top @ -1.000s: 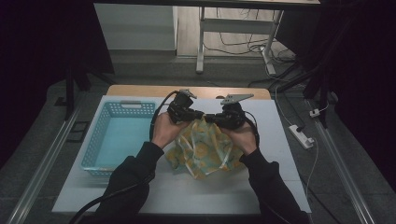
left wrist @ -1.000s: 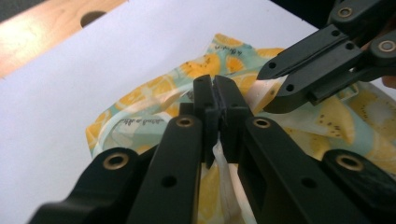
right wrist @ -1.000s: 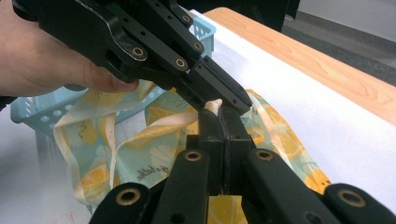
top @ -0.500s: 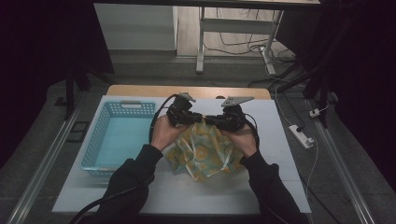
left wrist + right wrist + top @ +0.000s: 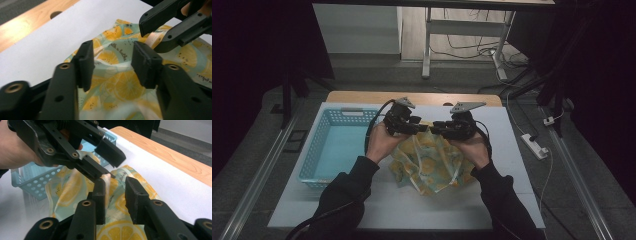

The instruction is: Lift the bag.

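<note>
Both grippers open over lemon-print bag [image 5: 432,162] — right gripper view adds blue basket [image 5: 37,182] behind left gripper [image 5: 110,160].

The lemon-print cloth [image 5: 120,85] blurs and cuts off at the left gripper view's bottom edge.
</note>
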A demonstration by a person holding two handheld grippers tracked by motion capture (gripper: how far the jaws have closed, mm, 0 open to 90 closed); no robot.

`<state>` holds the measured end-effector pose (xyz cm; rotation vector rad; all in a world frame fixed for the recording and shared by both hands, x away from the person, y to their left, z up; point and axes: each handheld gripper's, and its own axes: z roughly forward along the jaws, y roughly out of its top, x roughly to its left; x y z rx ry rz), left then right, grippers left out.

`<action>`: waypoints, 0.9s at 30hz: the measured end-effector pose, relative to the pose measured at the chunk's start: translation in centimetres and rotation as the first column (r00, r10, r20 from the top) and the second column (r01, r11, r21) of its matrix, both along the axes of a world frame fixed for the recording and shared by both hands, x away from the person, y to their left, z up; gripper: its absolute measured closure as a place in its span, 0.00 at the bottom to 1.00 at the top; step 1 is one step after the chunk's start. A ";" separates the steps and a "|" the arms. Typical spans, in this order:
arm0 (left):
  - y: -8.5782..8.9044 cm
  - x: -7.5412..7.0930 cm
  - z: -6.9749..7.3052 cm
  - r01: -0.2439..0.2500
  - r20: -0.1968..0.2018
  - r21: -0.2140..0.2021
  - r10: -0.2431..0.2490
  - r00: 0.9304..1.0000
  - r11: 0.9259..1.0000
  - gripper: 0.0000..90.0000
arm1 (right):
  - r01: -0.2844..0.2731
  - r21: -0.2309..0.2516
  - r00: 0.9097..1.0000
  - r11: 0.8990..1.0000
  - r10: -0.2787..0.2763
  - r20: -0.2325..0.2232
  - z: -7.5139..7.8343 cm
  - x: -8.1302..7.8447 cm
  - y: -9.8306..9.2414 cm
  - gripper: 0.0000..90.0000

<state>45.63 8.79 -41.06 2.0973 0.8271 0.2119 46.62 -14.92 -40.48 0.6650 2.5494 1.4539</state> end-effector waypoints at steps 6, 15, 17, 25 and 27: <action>0.5 -0.6 0.3 -0.018 0.016 0.003 0.018 1.000 1.000 0.43 | -0.016 0.008 1.000 1.000 0.016 -0.018 0.2 -0.4 0.0 0.69; 1.5 -1.4 0.4 -0.036 -0.001 -0.013 0.036 0.999 0.999 0.27 | -0.013 0.003 1.000 1.000 0.013 -0.010 1.0 -1.0 0.0 0.59; 1.8 -1.7 0.4 -0.039 -0.003 -0.016 0.039 0.999 0.999 0.23 | -0.006 0.002 1.000 1.000 0.006 -0.011 1.0 -1.0 0.0 0.57; 3.0 -2.9 0.4 -0.048 -0.008 -0.030 0.048 0.999 0.998 0.15 | 0.014 0.005 1.000 1.000 -0.014 0.001 1.2 -1.3 -0.3 0.46; 3.4 -3.3 0.4 -0.045 -0.010 -0.045 0.045 0.999 0.998 0.13 | 0.015 0.007 1.000 1.000 -0.015 -0.003 1.3 -1.4 -0.3 0.43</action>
